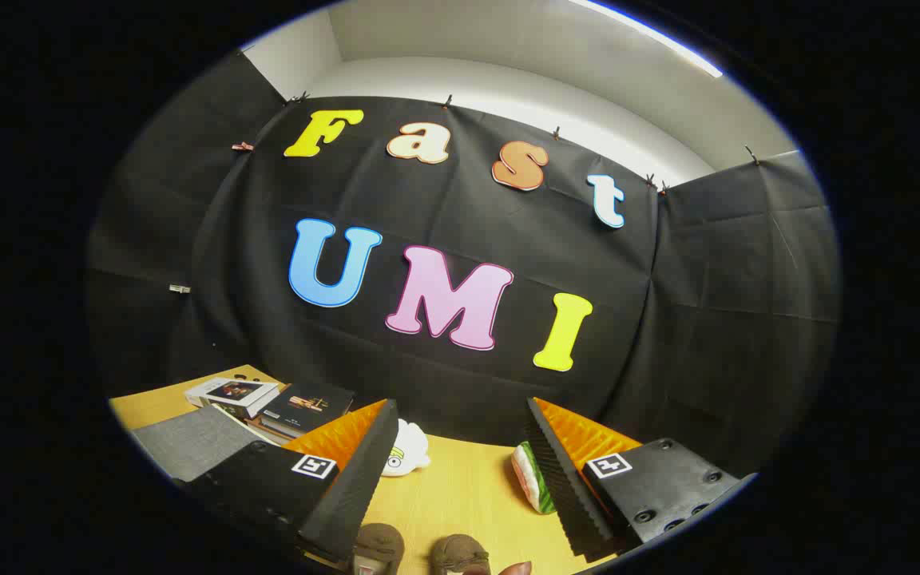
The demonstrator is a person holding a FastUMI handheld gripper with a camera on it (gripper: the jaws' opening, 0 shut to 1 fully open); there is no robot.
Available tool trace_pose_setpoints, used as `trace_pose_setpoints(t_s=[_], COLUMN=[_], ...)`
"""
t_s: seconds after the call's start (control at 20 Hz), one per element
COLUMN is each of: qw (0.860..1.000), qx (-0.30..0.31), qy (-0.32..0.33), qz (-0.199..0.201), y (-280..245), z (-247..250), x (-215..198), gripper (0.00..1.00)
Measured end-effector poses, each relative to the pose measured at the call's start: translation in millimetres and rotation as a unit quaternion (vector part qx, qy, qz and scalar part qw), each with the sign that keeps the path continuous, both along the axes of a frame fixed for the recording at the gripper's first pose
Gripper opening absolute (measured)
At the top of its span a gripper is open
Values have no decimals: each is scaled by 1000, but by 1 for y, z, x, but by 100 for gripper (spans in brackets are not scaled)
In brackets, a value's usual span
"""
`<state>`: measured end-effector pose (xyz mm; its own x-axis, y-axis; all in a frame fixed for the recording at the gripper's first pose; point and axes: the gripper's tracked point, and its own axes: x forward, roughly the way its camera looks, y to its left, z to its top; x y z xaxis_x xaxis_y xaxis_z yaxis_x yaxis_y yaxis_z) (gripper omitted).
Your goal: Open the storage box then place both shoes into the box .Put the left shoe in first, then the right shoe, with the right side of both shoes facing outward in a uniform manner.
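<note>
While the tongs (460,479) hang spread wide above the desk (460,495), nothing sits between their two fingers (360,471) but bare wood, so they are released and grasping nothing. Down at six o'clock, just below and between the fingers, the tops of two brown shoes (420,551) peek up side by side, the one at about seven o'clock touching the inner edge of the left finger, the other just beside it. A fingertip of a person's hand (517,569) shows right next to the second shoe. I cannot tell which shoe is the left and which the right, since too little of either is seen.

Beyond the left finger, at roughly eleven o'clock from the shoes, a small white plush toy (406,455) lies on the desk, partly hidden behind that finger. At about one o'clock a plush piece with white, pink and green stripes (532,477) rests against the inner face of the right finger. Farther off at ten o'clock, a stack of books (300,409) and a white box (232,393) lie near the desk's back edge, with a grey cloth-covered panel (192,441) just in front of them.
</note>
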<state>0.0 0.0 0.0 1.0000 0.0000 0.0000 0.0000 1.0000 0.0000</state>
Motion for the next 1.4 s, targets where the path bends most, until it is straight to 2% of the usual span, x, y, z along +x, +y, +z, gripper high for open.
trace_pose_setpoints(t_s=[1.2, 1.4], qw=[1000, 999], qx=[10, 23], qy=[8, 15], qz=[5, 25], y=[16, 26], z=[-2, -5], x=[4, 4], gripper=[98, 97])
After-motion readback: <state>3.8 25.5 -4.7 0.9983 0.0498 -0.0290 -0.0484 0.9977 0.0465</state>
